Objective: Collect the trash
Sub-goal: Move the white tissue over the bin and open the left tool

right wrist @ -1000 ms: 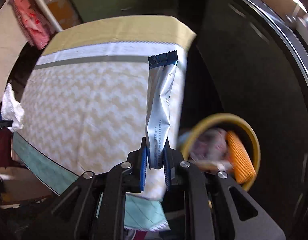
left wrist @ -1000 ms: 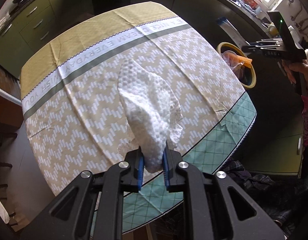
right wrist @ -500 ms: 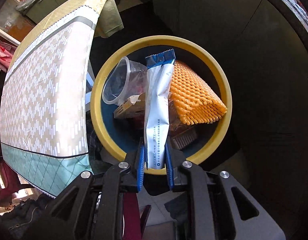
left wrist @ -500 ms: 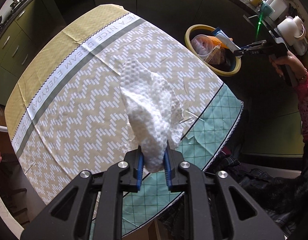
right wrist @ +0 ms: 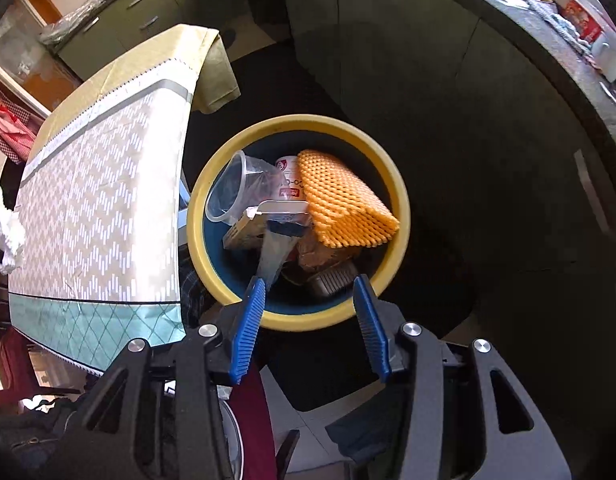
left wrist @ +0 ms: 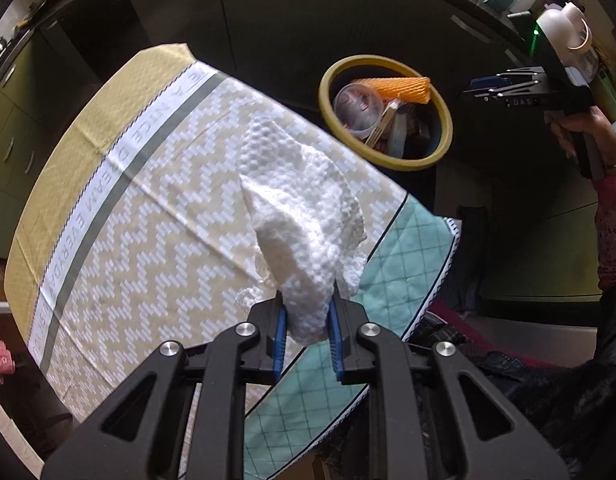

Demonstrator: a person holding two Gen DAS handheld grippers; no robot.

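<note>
The right tool (right wrist: pixel 310 316) hangs over the yellow-rimmed bin (right wrist: pixel 396 184) with its jaws spread wide and nothing between them. The silver wrapper (right wrist: pixel 274 248) lies blurred just past the blue pads, its end touching the left pad or close to it, apparently dropping in among a clear cup (right wrist: pixel 236 190), an orange foam net (right wrist: pixel 340 204) and other scraps. The left tool (left wrist: pixel 306 332) is clamped on a crumpled paper towel (left wrist: pixel 300 220), held up above the table (left wrist: pixel 120 184), whose patterned cloth shows no other litter in either view.

So most of the job looks done: the wrapper is in or nearly in the bin, and what is left is to carry the towel across to the bin, which stands on the floor just beside the table's far edge, and let go.

Half a second ago the right tool pinched the wrapper upright over the bin; now it has released it. The left tool has kept its grip, and the bin sits nearer the middle of its view than before
</note>
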